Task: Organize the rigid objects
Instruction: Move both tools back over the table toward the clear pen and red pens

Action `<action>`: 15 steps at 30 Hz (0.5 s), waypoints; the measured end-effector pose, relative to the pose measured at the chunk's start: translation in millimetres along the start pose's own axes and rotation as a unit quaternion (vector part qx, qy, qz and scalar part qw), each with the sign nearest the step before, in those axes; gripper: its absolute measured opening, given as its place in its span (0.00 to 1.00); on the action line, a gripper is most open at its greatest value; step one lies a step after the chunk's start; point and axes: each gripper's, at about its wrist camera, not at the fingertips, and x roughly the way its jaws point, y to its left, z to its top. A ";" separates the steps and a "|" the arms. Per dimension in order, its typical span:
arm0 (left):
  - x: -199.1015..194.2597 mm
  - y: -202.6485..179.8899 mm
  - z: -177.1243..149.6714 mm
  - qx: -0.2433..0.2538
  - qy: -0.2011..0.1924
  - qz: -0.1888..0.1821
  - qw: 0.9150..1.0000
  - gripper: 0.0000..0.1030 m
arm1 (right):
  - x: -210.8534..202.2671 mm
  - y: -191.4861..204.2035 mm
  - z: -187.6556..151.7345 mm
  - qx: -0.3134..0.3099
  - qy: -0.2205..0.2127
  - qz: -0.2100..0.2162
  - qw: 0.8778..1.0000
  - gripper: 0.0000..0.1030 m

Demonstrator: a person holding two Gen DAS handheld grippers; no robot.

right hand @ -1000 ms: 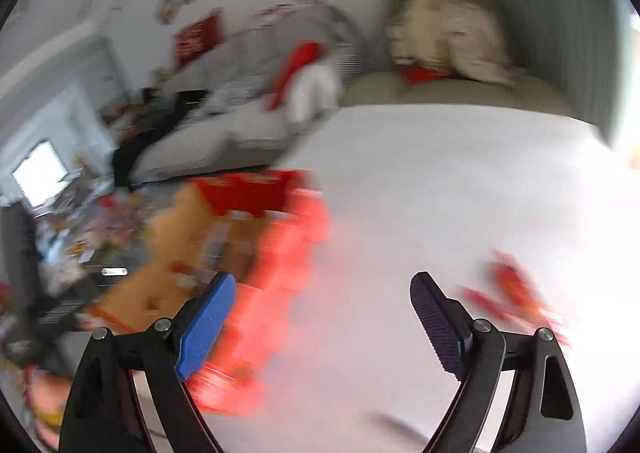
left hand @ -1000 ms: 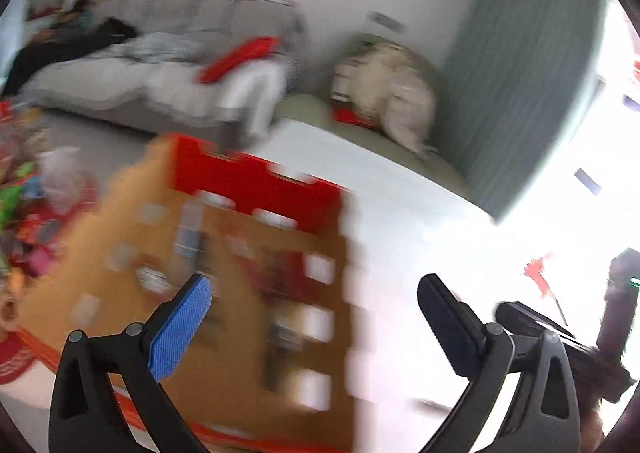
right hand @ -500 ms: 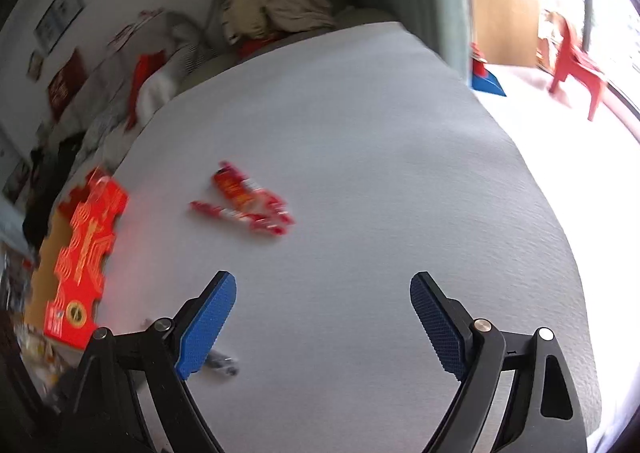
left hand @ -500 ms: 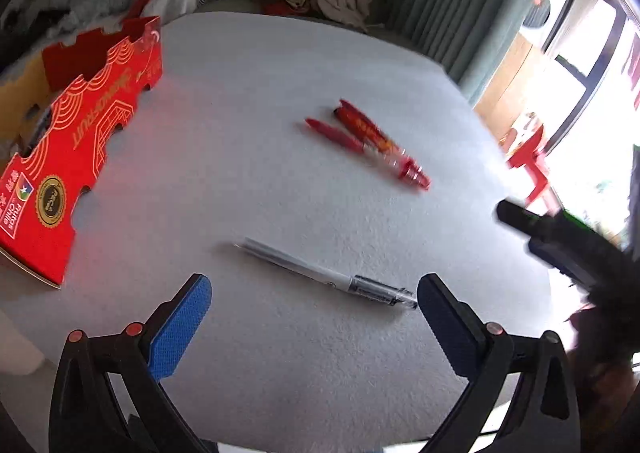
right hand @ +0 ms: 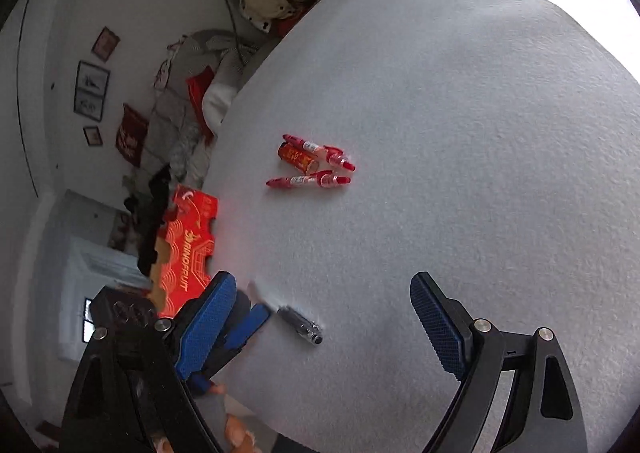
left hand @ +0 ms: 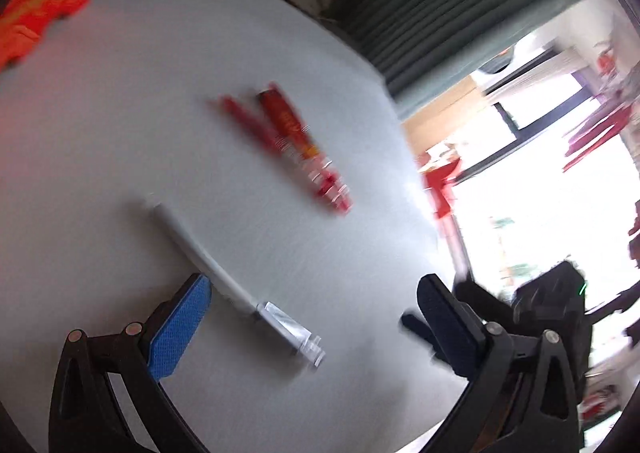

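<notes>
Pale grey felt-textured surface [right hand: 460,133]; three glossy red plastic pens [right hand: 312,163] with clear barrels; a white pen with transparent silvery end [left hand: 240,285]; an orange-red cardboard box [right hand: 186,249] printed with gold wave lines; blue ribbed fingers [right hand: 208,321] on black frames

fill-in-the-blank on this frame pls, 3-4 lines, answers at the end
1. The clear pen lies nearest the ____ gripper.
2. The jaws of the right gripper stand ____, with nothing between the pads.
3. The box at the table edge is ____ in colour.
4. The pens grouped mid-table are ____ in colour.

Answers: left; open; red; red
</notes>
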 end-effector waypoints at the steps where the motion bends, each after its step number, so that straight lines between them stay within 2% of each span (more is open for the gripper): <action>1: 7.8 -0.3 9.4 0.004 0.001 -0.014 1.000 1.00 | -1.6 -2.9 0.8 0.009 -0.004 0.004 1.000 0.87; 2: 18.5 -1.9 22.1 0.013 0.008 -0.028 0.999 1.00 | -0.8 -3.1 2.6 0.014 -0.007 0.003 1.000 0.87; 3: 25.1 -4.6 33.0 0.026 0.010 -0.023 0.999 1.00 | 0.6 -0.3 5.1 0.013 -0.011 -0.009 1.000 0.87; 5: 29.9 -8.8 53.1 0.041 0.010 0.038 0.998 1.00 | 0.9 6.3 10.5 -0.019 -0.020 -0.075 0.997 0.87; 7: 25.4 -11.5 55.3 0.047 0.011 0.099 0.994 1.00 | 2.3 21.6 18.5 -0.089 -0.040 -0.156 0.983 0.87; 8: 22.9 -12.8 51.4 0.051 0.011 0.138 0.989 1.00 | 4.4 26.4 22.9 -0.110 -0.047 -0.180 0.976 0.87; 9: 21.2 -14.3 45.6 0.053 0.009 0.161 0.986 1.00 | 9.0 32.1 29.7 -0.131 -0.054 -0.207 0.968 0.87; 12: 21.6 -28.4 26.2 0.081 -0.005 0.207 0.975 1.00 | 33.2 44.9 56.7 -0.169 -0.049 -0.241 0.954 0.87; 15: 35.5 -43.1 11.8 0.122 -0.011 0.274 0.954 1.00 | 69.9 58.9 76.5 -0.223 -0.017 -0.269 0.937 0.87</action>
